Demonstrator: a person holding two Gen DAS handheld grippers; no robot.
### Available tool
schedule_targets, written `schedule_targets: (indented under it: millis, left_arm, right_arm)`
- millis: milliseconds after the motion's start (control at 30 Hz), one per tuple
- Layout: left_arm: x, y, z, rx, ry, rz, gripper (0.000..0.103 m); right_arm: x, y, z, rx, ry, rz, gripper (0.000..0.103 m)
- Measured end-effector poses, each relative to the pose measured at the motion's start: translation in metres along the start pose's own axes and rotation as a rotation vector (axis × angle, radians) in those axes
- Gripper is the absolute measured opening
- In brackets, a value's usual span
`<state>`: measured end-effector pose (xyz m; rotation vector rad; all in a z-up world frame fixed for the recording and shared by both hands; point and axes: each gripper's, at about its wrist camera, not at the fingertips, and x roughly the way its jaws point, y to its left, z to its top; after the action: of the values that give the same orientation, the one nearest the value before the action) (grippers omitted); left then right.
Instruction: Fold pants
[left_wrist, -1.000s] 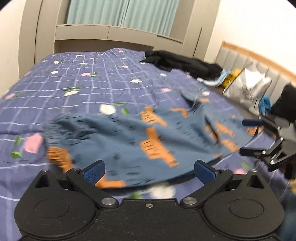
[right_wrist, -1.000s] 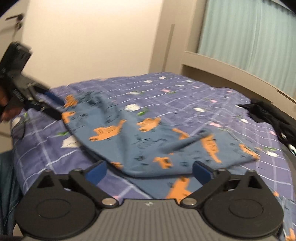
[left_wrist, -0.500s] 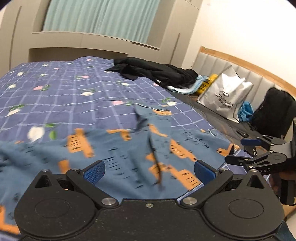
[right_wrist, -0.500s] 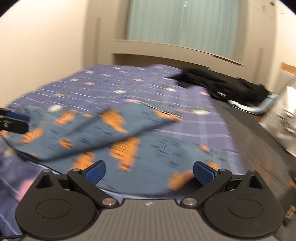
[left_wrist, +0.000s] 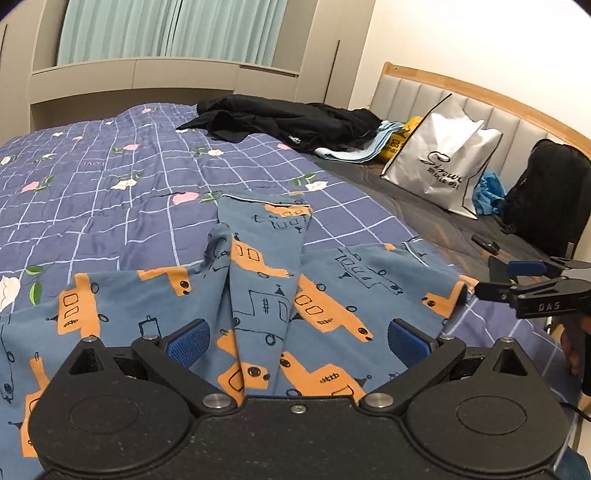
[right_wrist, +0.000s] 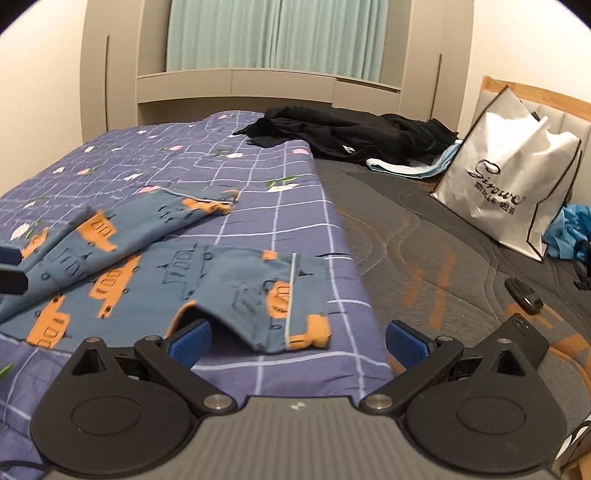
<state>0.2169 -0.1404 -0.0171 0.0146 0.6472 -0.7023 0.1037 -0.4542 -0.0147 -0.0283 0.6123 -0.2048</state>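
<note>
- Blue pajama pants (left_wrist: 266, 295) with orange trucks on them lie spread out on the purple checked quilt (left_wrist: 92, 206) on the bed.
- On the left side of the left wrist view, the wide top part of the pants lies flat and runs off the edge of the picture.
- The left gripper (left_wrist: 297, 338) hovers just over the pants with its two blue pads far apart, and it holds nothing.
- In the middle, one pant leg points away toward the black clothes (left_wrist: 288, 122), and a fold of cloth stands up where the two legs meet.
- The other pant leg goes off to the right, and its end (right_wrist: 280, 295) lies near the edge of the quilt with one corner curled up.
- The right gripper (right_wrist: 297, 341) sits just beside that leg end with its pads wide apart, and it holds nothing either.
- Farther right, a white shopping bag (left_wrist: 439, 158) and a black backpack (left_wrist: 546, 195) stand by the headboard, well apart from the pants.
- The folding looks like it has only just begun: the pants are laid out, but the legs are still apart in a V.
- Left to do, most likely: lay one leg on top of the other, smooth out the bump, then fold the pants up shorter.
</note>
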Motion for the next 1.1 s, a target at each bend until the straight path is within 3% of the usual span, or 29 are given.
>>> schedule_targets:
  millis: [367, 733, 933, 1100]
  left_arm:
    - [0.013, 0.004, 0.002, -0.02, 0.027, 0.025, 0.102]
    - [0.012, 0.005, 0.0, -0.02, 0.03, 0.023, 0.102]
    - [0.012, 0.005, 0.0, -0.023, 0.028, 0.021, 0.102]
    - [0.012, 0.004, 0.002, -0.018, 0.029, 0.032, 0.102]
  right_arm:
    - [0.021, -0.021, 0.013, 0.036, 0.012, -0.016, 0.103]
    - [0.03, -0.015, 0.017, 0.011, 0.029, 0.017, 0.099]
    - [0.036, -0.012, 0.017, -0.001, 0.071, 0.071, 0.082]
    - [0.045, -0.008, 0.016, 0.002, 0.123, 0.117, 0.048]
